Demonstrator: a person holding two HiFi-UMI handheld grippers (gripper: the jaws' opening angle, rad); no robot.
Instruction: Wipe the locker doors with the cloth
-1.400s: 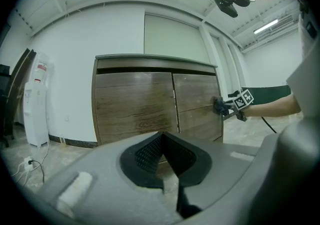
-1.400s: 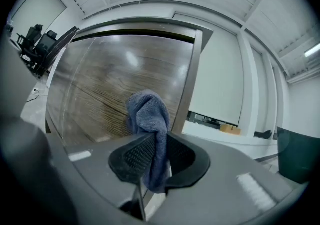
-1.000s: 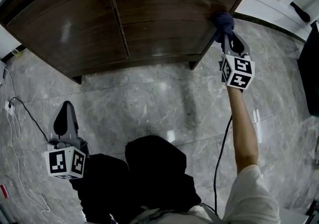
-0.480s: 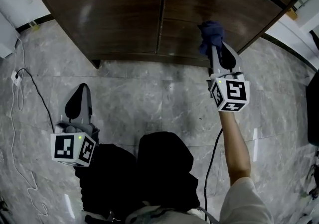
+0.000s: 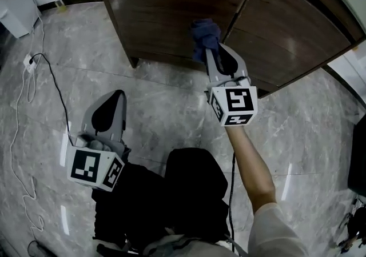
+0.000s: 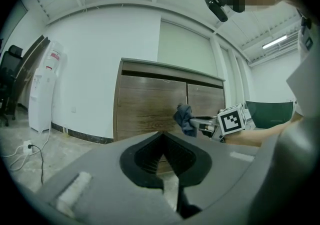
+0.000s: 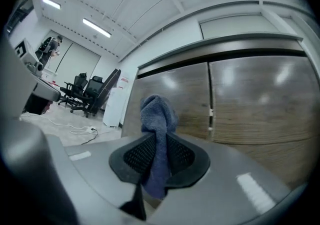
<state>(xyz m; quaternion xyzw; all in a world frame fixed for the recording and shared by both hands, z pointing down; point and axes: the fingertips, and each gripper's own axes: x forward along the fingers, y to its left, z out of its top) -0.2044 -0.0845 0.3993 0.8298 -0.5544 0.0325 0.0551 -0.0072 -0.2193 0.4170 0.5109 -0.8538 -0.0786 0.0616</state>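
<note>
Two dark wooden doors close off the locker [image 5: 131,33], the left door [image 5: 171,4] and the right door [image 5: 286,33], meeting at a thin vertical seam. Both are shut, so nothing inside can be seen.

At the lower part of the left door, close to that seam, sits the cloth [image 5: 205,36]. It is dark blue, soft and nubbly like towelling, bunched into a rounded knot at its front with a narrower tail trailing back. The right hand-held gripper [image 5: 208,51] has its jaws clamped on that tail, the knot standing out past the tips toward the wood. Whether the knot actually presses on the door cannot be told.

Off to the person's left, well away from the locker, the left hand-held gripper [image 5: 110,104] hangs above the grey marbled floor [image 5: 171,113]. Its jaws are closed together with nothing between them. A white cable [image 5: 23,113] lies loose across the floor at the left.
</note>
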